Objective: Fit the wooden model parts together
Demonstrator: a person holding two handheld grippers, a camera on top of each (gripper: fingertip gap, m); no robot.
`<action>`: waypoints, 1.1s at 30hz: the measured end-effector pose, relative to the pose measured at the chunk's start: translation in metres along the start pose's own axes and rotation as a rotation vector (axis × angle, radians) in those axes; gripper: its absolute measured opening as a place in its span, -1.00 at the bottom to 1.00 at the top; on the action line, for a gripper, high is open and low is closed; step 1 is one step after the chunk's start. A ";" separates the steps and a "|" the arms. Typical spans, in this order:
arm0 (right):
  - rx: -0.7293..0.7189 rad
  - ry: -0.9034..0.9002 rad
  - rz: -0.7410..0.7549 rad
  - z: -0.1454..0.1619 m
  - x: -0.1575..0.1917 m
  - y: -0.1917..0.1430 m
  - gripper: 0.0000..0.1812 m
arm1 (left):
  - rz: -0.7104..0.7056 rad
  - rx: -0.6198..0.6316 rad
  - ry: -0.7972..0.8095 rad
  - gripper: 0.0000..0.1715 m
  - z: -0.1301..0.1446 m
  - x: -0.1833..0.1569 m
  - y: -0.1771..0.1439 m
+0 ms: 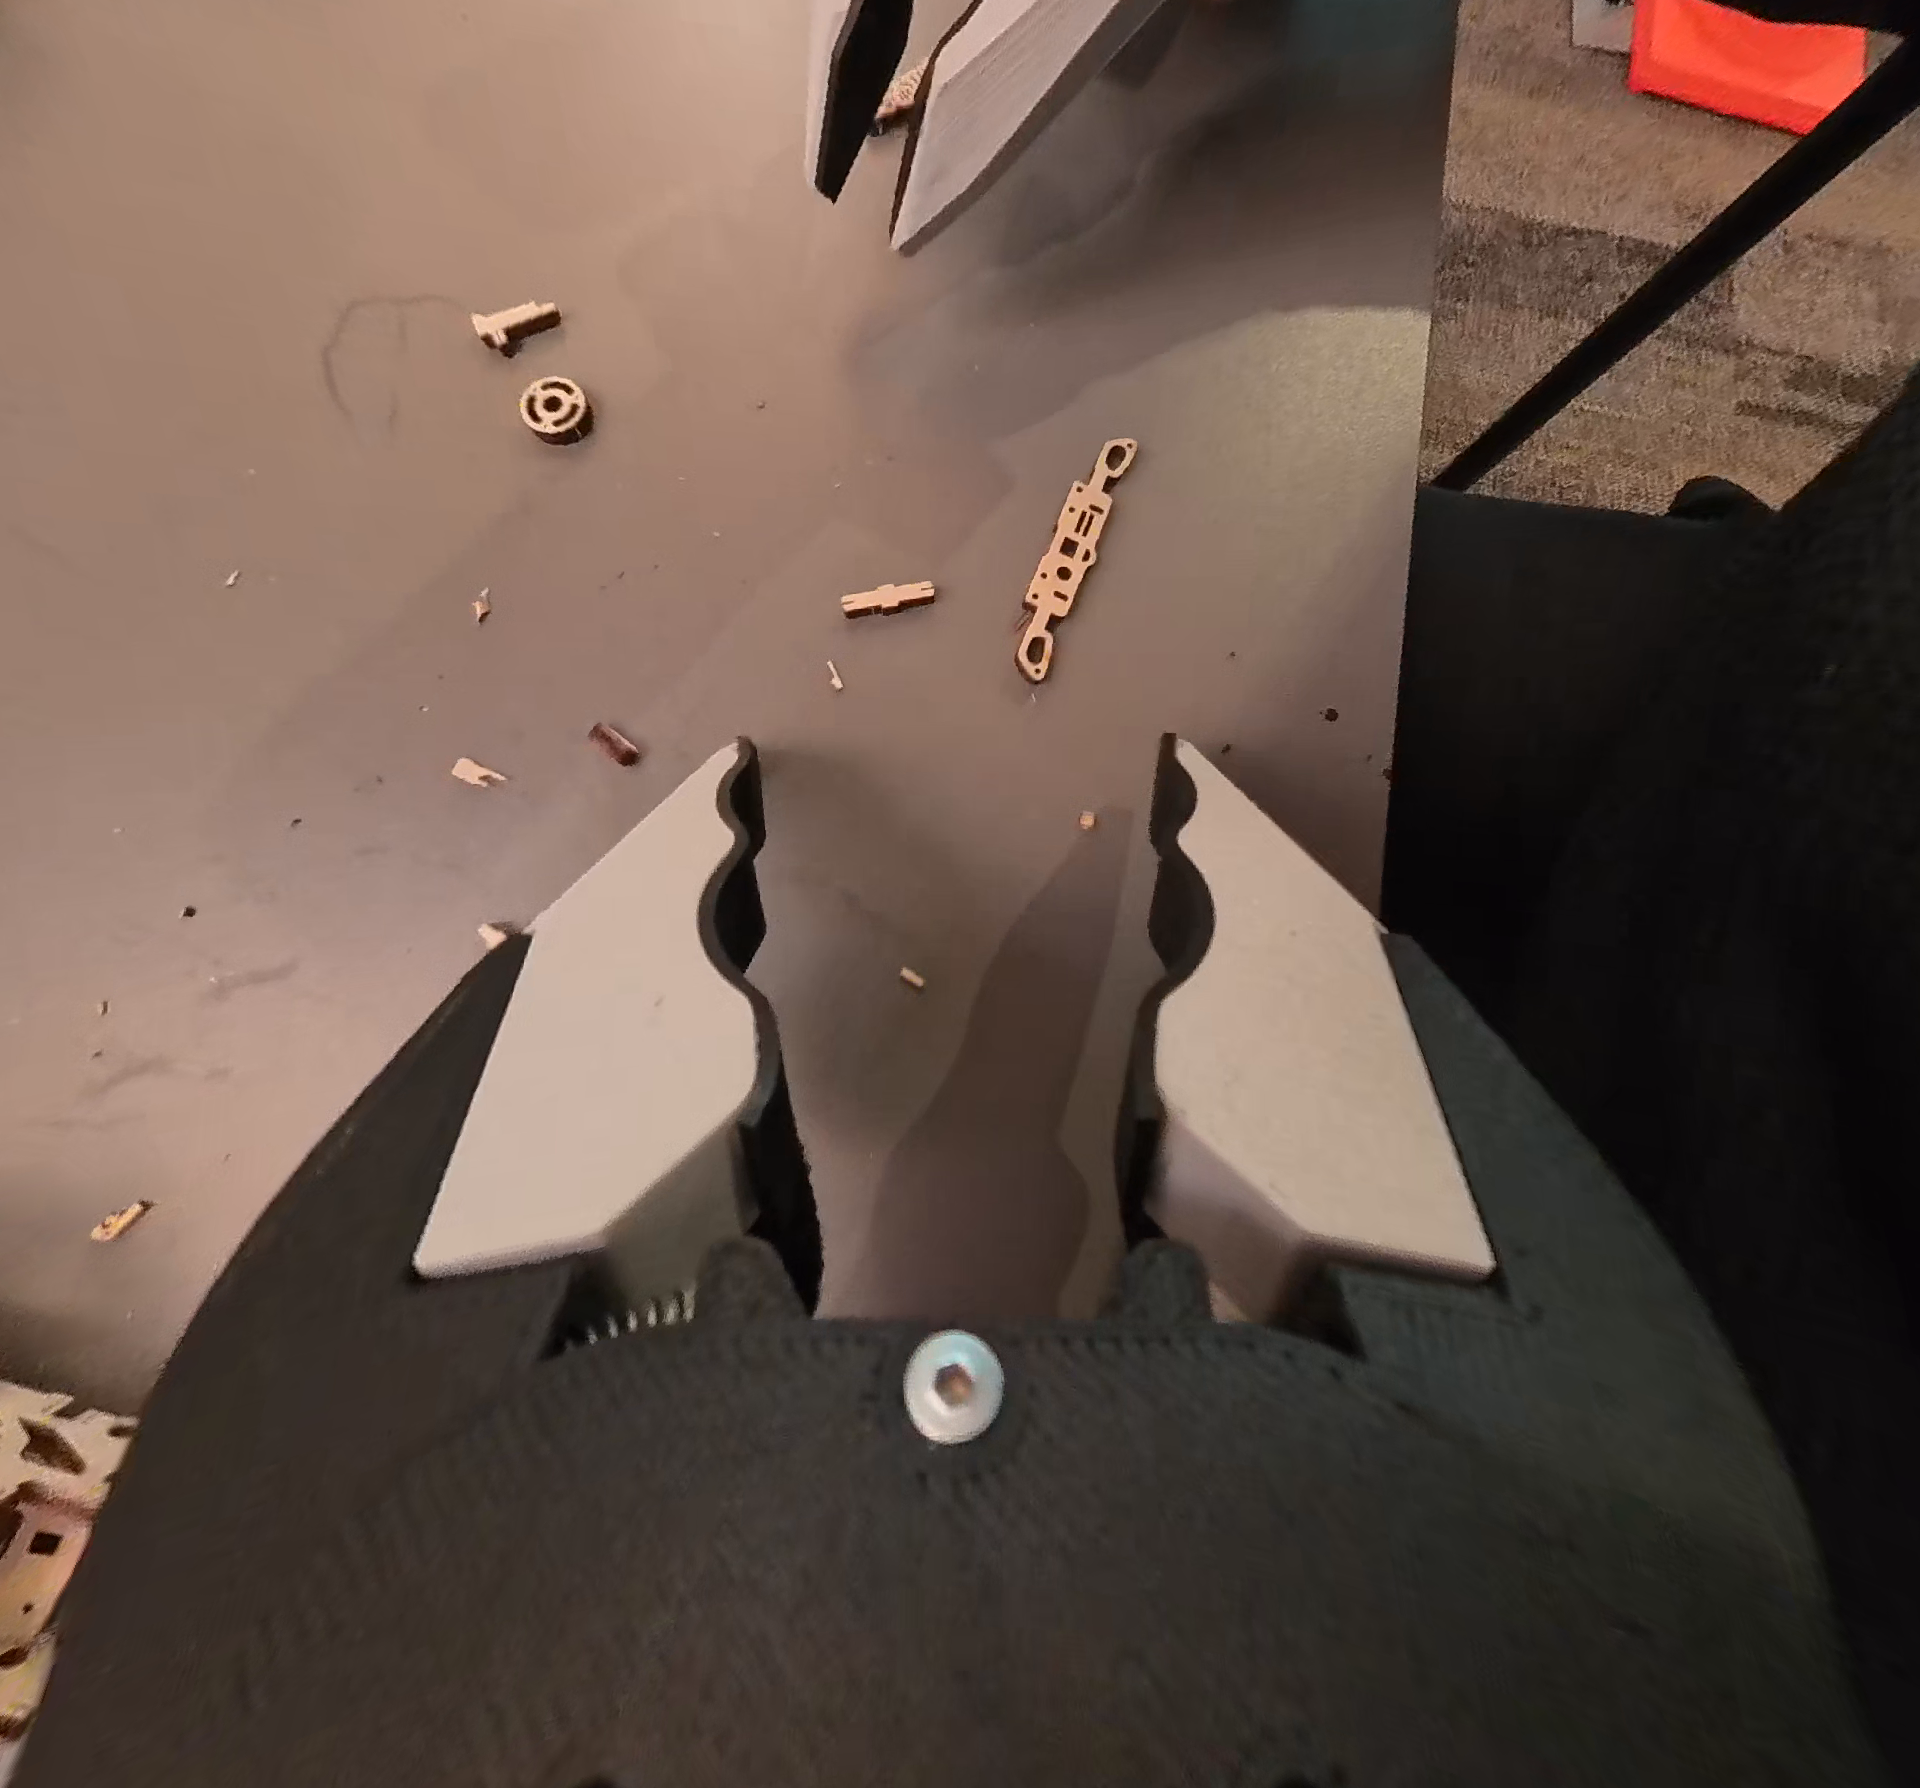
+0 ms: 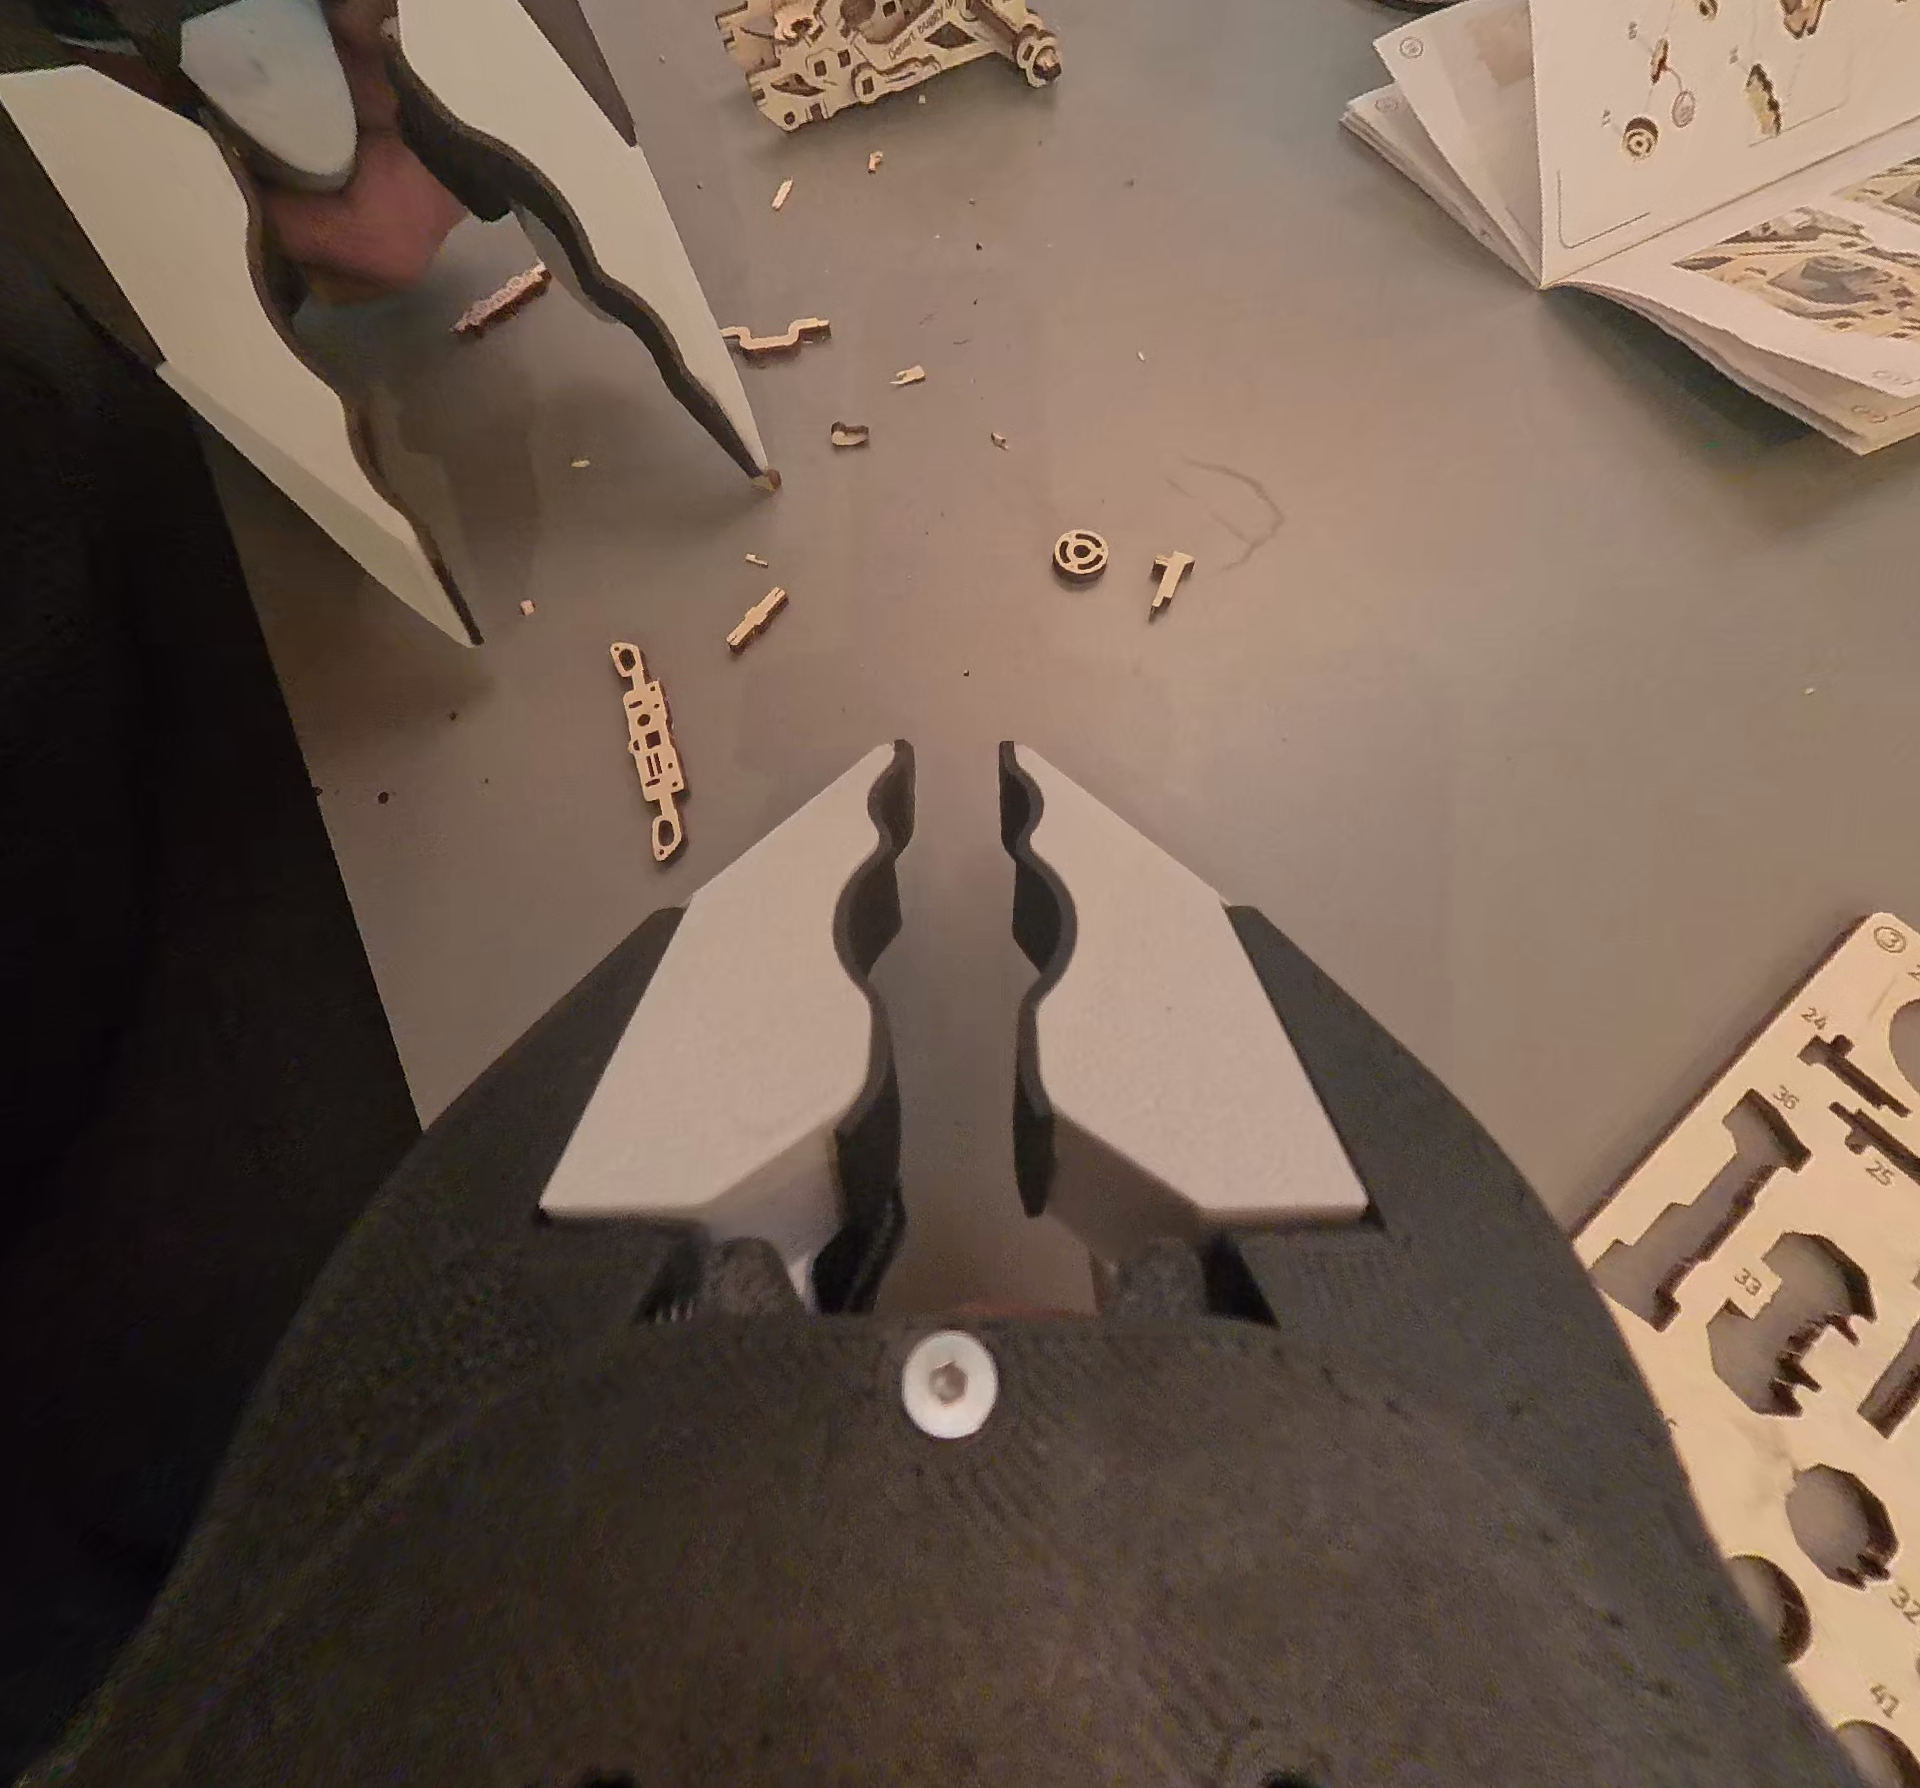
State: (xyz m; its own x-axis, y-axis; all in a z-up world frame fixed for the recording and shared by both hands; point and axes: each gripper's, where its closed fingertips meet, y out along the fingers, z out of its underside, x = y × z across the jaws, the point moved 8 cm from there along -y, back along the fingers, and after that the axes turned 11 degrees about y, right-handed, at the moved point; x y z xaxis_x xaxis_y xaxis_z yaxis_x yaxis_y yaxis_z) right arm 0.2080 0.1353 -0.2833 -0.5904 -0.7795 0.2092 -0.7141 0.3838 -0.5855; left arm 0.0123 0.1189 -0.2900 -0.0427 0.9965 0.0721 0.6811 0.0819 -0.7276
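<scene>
Where writing and numbers stand

Small printed numbers stand on the punched-out wooden sheet (image 2: 1704,1323) at the near right, beside its cut-out holes. A short engraved marking stands on the side of the half-built wooden model (image 2: 904,3) at the far end of the table (image 2: 1351,699). The open instruction booklet (image 2: 1683,138) at the far right carries circled numbers beside its drawings.

A grey table (image 2: 1351,803) lies under my right tongs (image 2: 956,749). Ahead of them and to the right, an open instruction booklet (image 2: 1662,180) rests on it, pages fanned upward. Right of my left tongs (image 1: 956,743), past the table edge, is mottled carpet (image 1: 1558,284). An orange box (image 1: 1745,65) sits far ahead on it, and a thin black rod (image 1: 1683,272) slants across.
</scene>
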 end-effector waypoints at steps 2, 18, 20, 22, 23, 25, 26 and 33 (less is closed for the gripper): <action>-0.001 0.001 0.000 0.000 0.000 0.000 -0.85 | -0.001 -0.005 -0.009 -0.13 0.001 -0.001 -0.001; 0.040 -0.010 0.020 0.003 0.001 0.005 -0.83 | -0.014 -0.025 -0.046 -0.13 0.003 -0.004 -0.003; 0.041 -0.010 0.021 0.003 0.001 0.005 -0.83 | -0.015 -0.027 -0.047 -0.13 0.004 -0.004 -0.003; 0.042 -0.007 0.020 0.003 0.000 0.005 -0.83 | -0.012 -0.028 -0.048 -0.13 0.003 -0.005 -0.003; 0.043 -0.005 0.019 0.003 0.000 0.005 -0.83 | -0.011 -0.028 -0.047 -0.13 0.003 -0.005 -0.003; 0.046 -0.003 0.018 0.003 0.000 0.005 -0.83 | -0.010 -0.026 -0.042 -0.14 0.003 -0.006 -0.003; 0.048 -0.003 0.017 0.003 0.000 0.005 -0.83 | -0.010 -0.025 -0.040 -0.14 0.003 -0.006 -0.003; 0.050 0.001 0.014 0.003 0.000 0.006 -0.83 | -0.024 -0.018 -0.013 -0.15 -0.001 -0.005 -0.003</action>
State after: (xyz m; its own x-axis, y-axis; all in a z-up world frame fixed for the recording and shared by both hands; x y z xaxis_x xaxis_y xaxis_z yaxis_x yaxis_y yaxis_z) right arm 0.2052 0.1361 -0.2888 -0.6007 -0.7738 0.2009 -0.6860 0.3699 -0.6266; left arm 0.0115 0.1133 -0.2875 -0.0687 0.9944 0.0800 0.6925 0.1052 -0.7137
